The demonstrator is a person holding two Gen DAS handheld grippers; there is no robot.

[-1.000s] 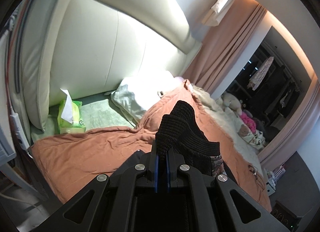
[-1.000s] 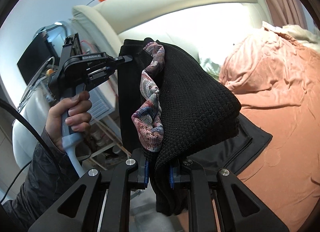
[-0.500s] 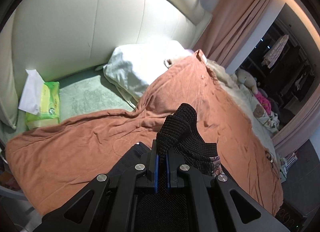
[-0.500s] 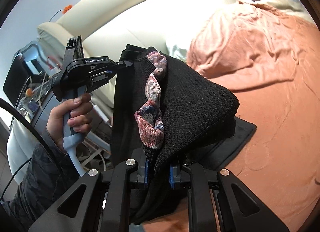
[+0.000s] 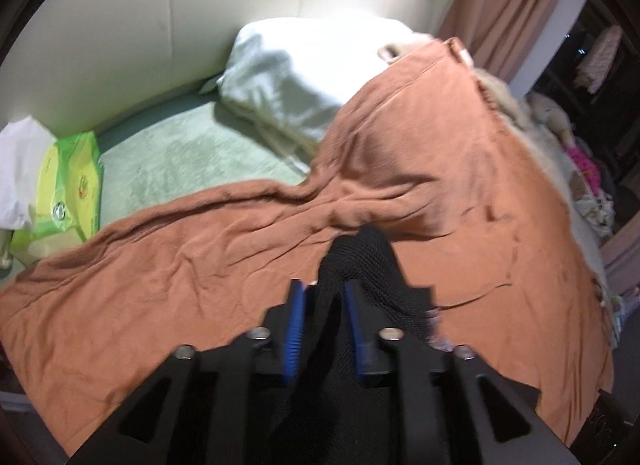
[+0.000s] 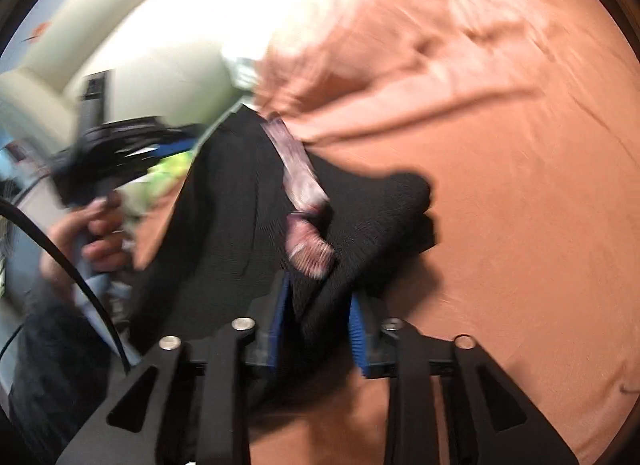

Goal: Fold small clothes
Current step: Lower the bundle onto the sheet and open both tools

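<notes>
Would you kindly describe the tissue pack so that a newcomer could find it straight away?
Start at the cream padded headboard in the left wrist view, then drop to the pale green sheet below it. At the sheet's left end, beyond the rust blanket, lies the tissue pack: the only bright lime-green item, with a white tissue sticking out.

A: What sits between the right gripper's [image 6: 318,315] parted blue pads [image 6: 279,319]?

B: A black knitted garment [image 6: 240,225], its pink patterned lining [image 6: 304,201] showing, over the rust-orange blanket [image 6: 520,185].

A: At nine o'clock?

B: The blurred left gripper [image 6: 120,153].
</notes>
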